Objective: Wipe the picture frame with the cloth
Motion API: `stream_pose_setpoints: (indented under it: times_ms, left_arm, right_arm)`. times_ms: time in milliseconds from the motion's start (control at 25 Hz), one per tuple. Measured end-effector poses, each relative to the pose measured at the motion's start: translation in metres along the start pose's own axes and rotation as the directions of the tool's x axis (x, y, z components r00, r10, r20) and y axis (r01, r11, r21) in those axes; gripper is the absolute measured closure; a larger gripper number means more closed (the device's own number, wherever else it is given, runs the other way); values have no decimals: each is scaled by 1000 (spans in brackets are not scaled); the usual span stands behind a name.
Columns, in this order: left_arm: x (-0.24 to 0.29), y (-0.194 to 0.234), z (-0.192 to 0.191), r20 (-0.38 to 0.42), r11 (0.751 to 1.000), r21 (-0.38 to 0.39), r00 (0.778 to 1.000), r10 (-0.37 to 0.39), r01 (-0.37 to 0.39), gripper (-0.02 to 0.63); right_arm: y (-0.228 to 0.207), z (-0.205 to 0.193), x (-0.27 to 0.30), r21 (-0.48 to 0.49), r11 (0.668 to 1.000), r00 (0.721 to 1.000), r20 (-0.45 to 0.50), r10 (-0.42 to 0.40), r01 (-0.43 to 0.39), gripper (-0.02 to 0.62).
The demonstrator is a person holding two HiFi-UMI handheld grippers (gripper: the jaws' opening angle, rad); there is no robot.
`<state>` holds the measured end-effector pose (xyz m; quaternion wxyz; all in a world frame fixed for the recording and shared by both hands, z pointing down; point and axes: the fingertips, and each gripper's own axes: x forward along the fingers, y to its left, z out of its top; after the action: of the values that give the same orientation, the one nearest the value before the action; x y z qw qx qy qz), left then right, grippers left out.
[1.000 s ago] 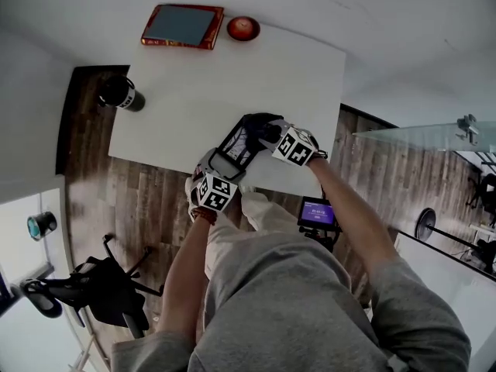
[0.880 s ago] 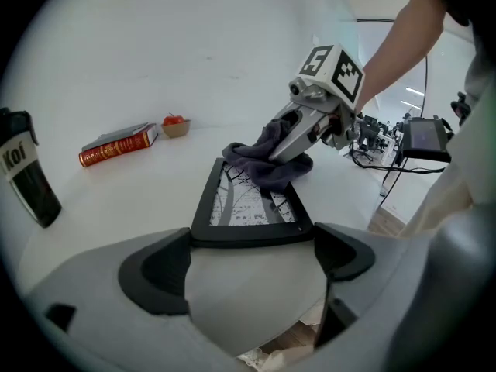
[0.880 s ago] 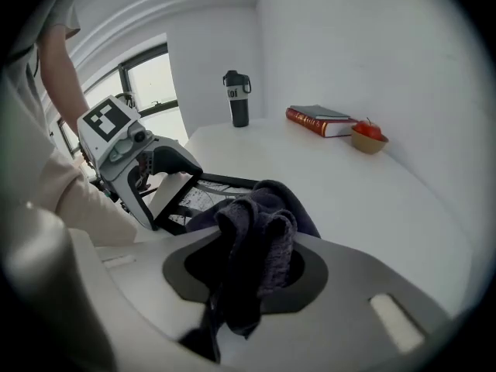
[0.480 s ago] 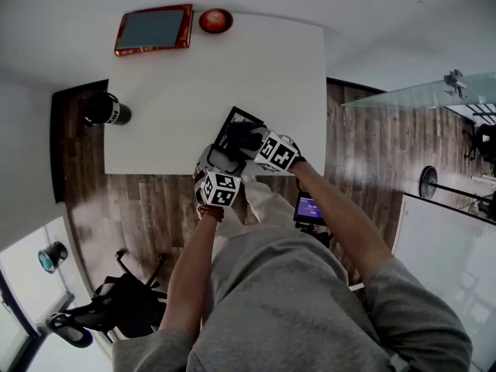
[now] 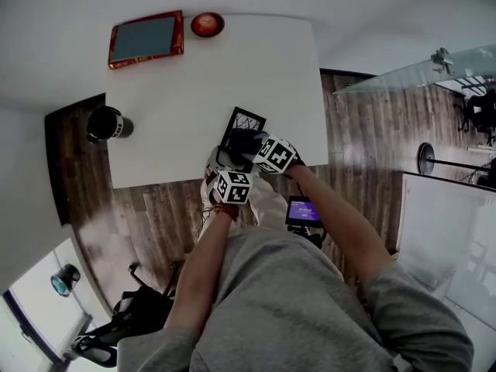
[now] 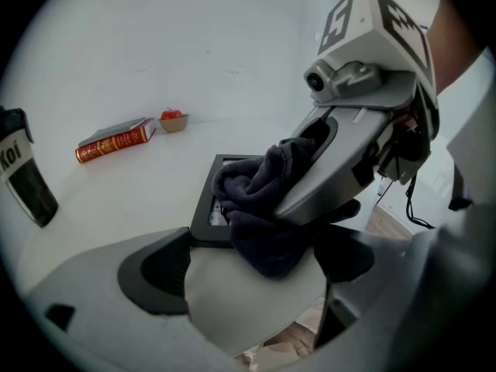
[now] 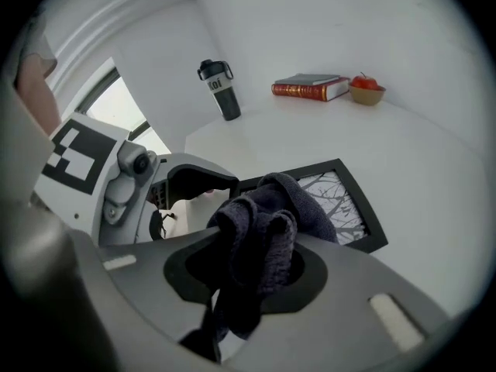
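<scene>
A black picture frame (image 5: 246, 120) with a tree print lies near the front edge of the white table (image 5: 178, 91). My left gripper (image 5: 225, 163) has its jaws set wide around the frame's near end (image 6: 208, 208), and the pads look pressed against its sides. My right gripper (image 5: 246, 142) is shut on a bunched dark cloth (image 7: 263, 231). The cloth (image 6: 263, 208) rests on the near half of the frame (image 7: 341, 200) and hides it there. The two grippers are close together, the left gripper (image 7: 194, 180) just left of the cloth.
A red book (image 5: 146, 39) and a bowl with a red apple (image 5: 207, 24) lie at the table's far edge. A black bottle (image 5: 107, 124) stands off the table's left side. On the wooden floor are a device with a lit screen (image 5: 302, 210) and an office chair (image 5: 132, 316).
The right gripper has slid the cloth along the frame toward the near end and the left gripper, rolling as it went. The frame's far end now shows. The left gripper kept still.
</scene>
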<state>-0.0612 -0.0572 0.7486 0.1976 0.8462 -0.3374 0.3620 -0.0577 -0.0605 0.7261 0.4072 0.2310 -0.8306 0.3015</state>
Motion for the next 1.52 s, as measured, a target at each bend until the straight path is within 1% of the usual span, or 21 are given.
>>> stream_pose_setpoints:
  times_ms: [120,200,240,320,360,400,440,480,560,640,720,800,920,960,1040,1120,1160,1200,1320,1440,1520]
  left_arm:
    - [-1,-1,-1,-14,1000,10,1000,-6,6,109]
    - [-2,0,-1,-18,999,41,999,-28,29,109]
    - [-3,-2,-2,-22,996,66,998,-52,53,109]
    - [-7,-8,-7,-44,981,130,990,-136,141,89]
    - [-11,-13,-11,-62,966,160,979,-194,202,68]
    - [-17,-16,-13,-76,947,184,964,-254,264,58]
    - [-25,-18,-12,-78,926,203,948,-309,318,57]
    - [-34,-18,-8,-62,906,223,933,-355,359,57]
    - [-58,-13,10,5,875,273,909,-417,400,58]
    - [-90,-6,43,106,859,322,886,-452,399,78]
    - [-127,0,87,235,855,348,847,-477,385,113]
    - [-167,3,133,378,854,346,775,-507,389,164]
    - [-227,8,190,547,851,334,652,-525,405,239]
    - [-245,9,205,586,854,335,621,-520,399,268]
    - [-273,12,229,643,862,343,577,-504,373,349]
    - [-290,14,243,676,861,358,536,-506,361,395]
    - [-295,15,246,685,858,369,520,-510,356,444]
    - [-296,16,247,689,859,377,516,-510,346,508]
    - [-294,22,239,689,880,367,547,-475,302,604]
    - [-293,27,229,690,894,331,569,-447,302,604]
    - [-291,27,226,686,895,326,575,-446,305,604]
  right_arm:
    - [8,-1,1,96,995,1000,3,-5,5,492]
    - [10,0,2,169,986,1000,25,-12,8,491]
    - [13,1,1,219,976,999,47,4,-14,488]
    - [20,8,-7,331,937,988,143,66,-110,486]
    - [22,16,-17,381,910,972,221,81,-163,486]
    - [21,27,-33,417,884,945,317,77,-212,485]
    - [19,41,-53,433,865,906,420,56,-255,485]
    - [17,56,-78,433,855,854,520,23,-286,483]
    - [13,83,-136,403,869,728,681,-73,-289,483]
    - [15,101,-196,373,904,601,778,-184,-207,480]
    - [26,114,-244,361,926,500,825,-263,-111,480]
    - [45,125,-276,354,935,429,850,-305,-36,480]
    - [79,141,-305,360,926,347,859,-375,109,480]
    - [89,145,-311,366,917,322,859,-398,157,480]
    - [107,153,-317,371,904,277,864,-420,212,472]
    - [120,158,-318,350,917,258,883,-392,193,472]
    - [124,159,-318,342,923,255,890,-378,177,474]
    - [125,159,-317,342,924,255,891,-377,171,476]
    - [129,150,-312,374,902,275,863,-423,214,480]
    - [134,143,-308,401,877,290,834,-469,265,482]
    - [134,140,-308,413,870,289,827,-483,271,482]
